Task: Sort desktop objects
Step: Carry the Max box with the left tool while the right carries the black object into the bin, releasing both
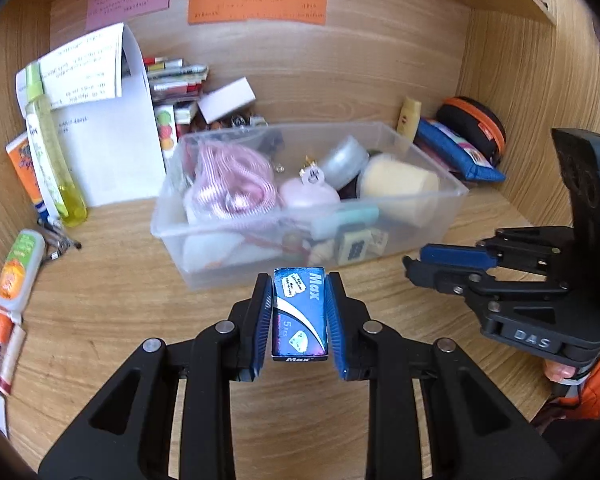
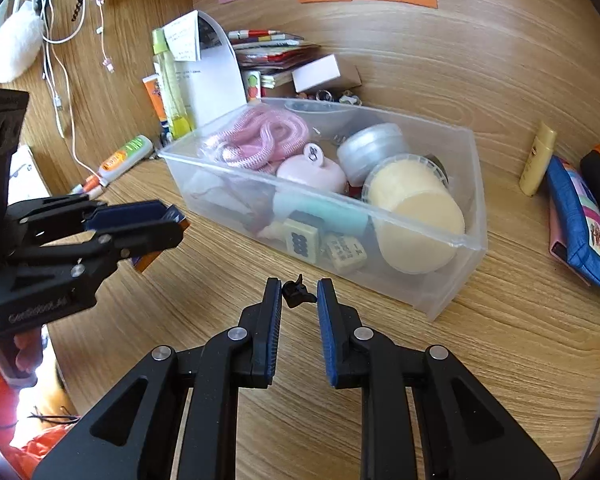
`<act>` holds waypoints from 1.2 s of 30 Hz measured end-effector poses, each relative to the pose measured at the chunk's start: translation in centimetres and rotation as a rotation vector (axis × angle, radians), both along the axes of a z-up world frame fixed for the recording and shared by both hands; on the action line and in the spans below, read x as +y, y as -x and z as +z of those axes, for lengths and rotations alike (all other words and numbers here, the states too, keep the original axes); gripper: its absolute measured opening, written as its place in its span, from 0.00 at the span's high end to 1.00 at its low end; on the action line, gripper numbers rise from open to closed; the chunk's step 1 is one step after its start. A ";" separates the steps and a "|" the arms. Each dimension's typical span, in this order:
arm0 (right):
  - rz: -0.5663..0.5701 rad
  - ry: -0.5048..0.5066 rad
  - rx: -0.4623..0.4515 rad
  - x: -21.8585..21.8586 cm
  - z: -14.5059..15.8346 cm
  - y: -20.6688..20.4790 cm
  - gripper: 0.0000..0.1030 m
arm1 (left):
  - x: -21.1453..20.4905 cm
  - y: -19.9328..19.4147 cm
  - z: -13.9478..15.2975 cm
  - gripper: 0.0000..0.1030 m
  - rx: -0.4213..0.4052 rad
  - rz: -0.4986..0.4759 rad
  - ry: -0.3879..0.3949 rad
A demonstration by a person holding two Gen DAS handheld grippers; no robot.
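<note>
Both cameras ride on hand-held tongs and look forward and down along their 2 fingers at the wooden counter (image 1: 100, 300), close above it. The left view faces the clear bin (image 1: 308, 248) head-on, with the right tongs (image 1: 410, 266) entering from its right edge. The right view sees the same bin (image 2: 440, 280) at an angle, with the left tongs (image 2: 168, 228) at its left edge. Both share the bin, the back wall and its orange note (image 1: 256, 4).
</note>
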State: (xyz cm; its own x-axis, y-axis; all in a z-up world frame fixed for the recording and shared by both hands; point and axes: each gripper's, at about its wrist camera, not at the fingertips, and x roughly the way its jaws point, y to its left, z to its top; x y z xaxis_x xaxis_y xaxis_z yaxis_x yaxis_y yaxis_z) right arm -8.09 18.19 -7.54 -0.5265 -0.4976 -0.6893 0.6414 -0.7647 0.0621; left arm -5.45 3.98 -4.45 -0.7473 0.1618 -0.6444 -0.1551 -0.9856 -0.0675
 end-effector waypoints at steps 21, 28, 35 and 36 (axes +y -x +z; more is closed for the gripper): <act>-0.020 0.063 0.069 -0.9 5.5 4.2 0.84 | -2.3 4.0 3.7 0.75 0.071 -0.050 -0.030; -0.016 0.006 0.065 -2.7 4.9 6.3 0.84 | -1.4 6.6 3.3 0.75 0.046 -0.091 -0.023; -0.030 0.009 0.040 -2.4 3.7 7.8 0.84 | -0.3 8.8 2.5 0.75 0.017 -0.124 -0.023; -0.031 0.003 0.045 -2.3 3.6 8.0 0.84 | -0.3 9.0 2.4 0.75 0.013 -0.126 -0.024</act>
State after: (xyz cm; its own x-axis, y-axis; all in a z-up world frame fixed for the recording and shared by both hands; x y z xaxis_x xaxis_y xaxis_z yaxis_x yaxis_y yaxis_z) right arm -16.06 15.93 -3.93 -0.5720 -0.4827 -0.6631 0.6193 -0.7843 0.0367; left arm -14.50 3.71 -2.09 -0.7283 0.2698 -0.6299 -0.2782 -0.9565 -0.0881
